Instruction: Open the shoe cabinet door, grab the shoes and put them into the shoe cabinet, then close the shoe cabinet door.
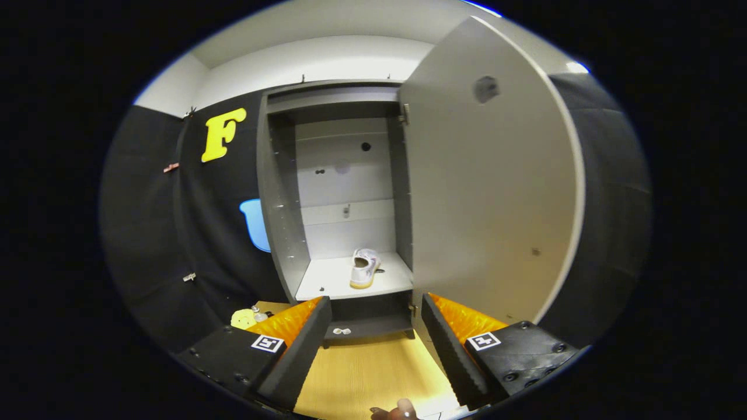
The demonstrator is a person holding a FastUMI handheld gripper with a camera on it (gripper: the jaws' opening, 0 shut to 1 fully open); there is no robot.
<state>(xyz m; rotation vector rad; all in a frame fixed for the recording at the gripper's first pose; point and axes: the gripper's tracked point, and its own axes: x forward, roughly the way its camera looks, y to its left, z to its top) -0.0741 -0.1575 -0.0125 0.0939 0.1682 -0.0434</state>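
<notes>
My tongs [376, 344] are spread wide and hold nothing, with the wooden floor [373, 373] showing in the gap between the fingers. Ahead of them stands the shoe cabinet [280, 204] with its door [490, 192] swung fully open to the right of the opening, its lower edge close by my right finger. A shoe [364, 268] already sits on the cabinet's pale shelf [327, 280], so I judge the step in hand is either fetching another shoe or closing up; I see no second shoe from here, so closing looks likelier. To do that well, I would bring the tongs around to the far face of the door, near its free edge rather than the hinge, and push in a smooth arc so it swings without bouncing back. I should keep the fingers clear of the frame as it closes, and check that the shoe sits back far enough not to catch. The shoe is light, whitish-silver with a tan sole, lying heel toward me, towards the right half of the shelf, well beyond the fingertips. Some small yellow bits [244, 318] lie on the floor left of the cabinet's foot; I cannot tell what they are.
</notes>
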